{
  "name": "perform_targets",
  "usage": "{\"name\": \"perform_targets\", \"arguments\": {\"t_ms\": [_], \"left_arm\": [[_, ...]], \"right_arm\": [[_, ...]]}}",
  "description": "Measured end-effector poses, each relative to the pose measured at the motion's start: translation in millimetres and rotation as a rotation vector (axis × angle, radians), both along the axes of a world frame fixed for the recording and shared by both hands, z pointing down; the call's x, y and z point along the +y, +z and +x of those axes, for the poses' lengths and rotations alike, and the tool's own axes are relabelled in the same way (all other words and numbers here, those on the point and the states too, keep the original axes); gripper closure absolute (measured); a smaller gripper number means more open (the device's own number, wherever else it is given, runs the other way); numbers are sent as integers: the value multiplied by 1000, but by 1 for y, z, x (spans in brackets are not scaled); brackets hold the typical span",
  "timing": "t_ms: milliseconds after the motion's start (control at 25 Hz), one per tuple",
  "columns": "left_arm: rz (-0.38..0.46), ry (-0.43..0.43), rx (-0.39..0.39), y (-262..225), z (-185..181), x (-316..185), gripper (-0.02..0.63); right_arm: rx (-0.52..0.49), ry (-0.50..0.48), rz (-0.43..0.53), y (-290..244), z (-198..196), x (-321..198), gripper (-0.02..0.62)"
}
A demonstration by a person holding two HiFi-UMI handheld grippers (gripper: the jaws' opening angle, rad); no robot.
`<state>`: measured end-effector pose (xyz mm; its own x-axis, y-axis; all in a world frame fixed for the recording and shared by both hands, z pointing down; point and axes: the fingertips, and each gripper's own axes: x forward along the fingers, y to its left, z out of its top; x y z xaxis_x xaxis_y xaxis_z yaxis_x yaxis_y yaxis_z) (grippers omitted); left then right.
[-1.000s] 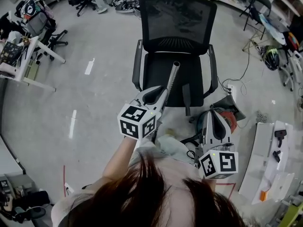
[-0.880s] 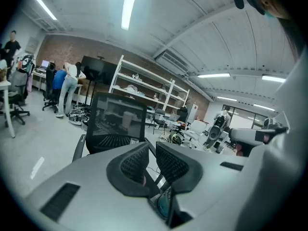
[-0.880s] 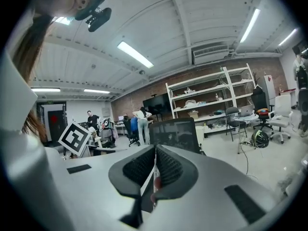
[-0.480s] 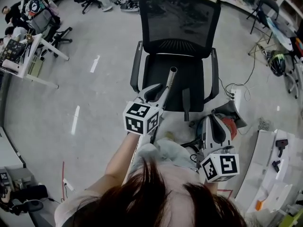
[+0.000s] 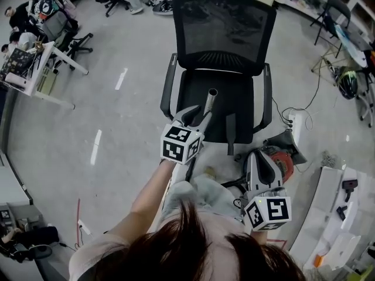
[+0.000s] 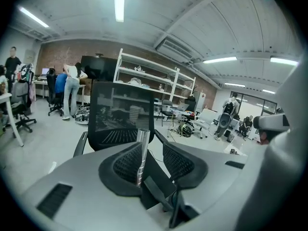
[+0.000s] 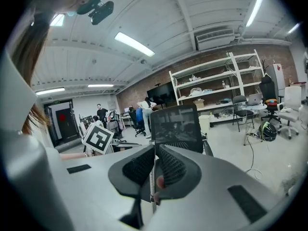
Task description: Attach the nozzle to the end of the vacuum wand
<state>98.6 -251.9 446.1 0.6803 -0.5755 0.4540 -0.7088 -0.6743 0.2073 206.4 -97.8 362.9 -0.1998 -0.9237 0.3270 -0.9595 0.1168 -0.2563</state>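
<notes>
The silver vacuum wand slants up over the black chair seat. It runs between the jaws of my left gripper, which are opening. In the left gripper view the wand rests against the left pad, and the right pad stands clear of it, so my left gripper no longer clamps it. A dark narrow nozzle lies on the seat, overhanging its front edge. My right gripper hangs lower right with its jaws shut over the red vacuum body. I see nothing held in my right gripper.
The black mesh office chair stands straight ahead on the grey floor. White cables and a power strip lie to its right. A white shelf with small dark parts stands at far right, and desks with chairs at upper left.
My left gripper slid forward along the wand and its jaws parted from a closed grip. The wand's free end sank toward the seat. My right gripper dropped slightly, still shut.
</notes>
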Motion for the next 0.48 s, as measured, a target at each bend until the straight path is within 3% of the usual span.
{"name": "perform_targets", "arguments": {"t_ms": [480], "left_arm": [[-45, -18, -46, 41, 17, -28, 448]], "right_arm": [[5, 2, -83, 27, 10, -3, 569]]}}
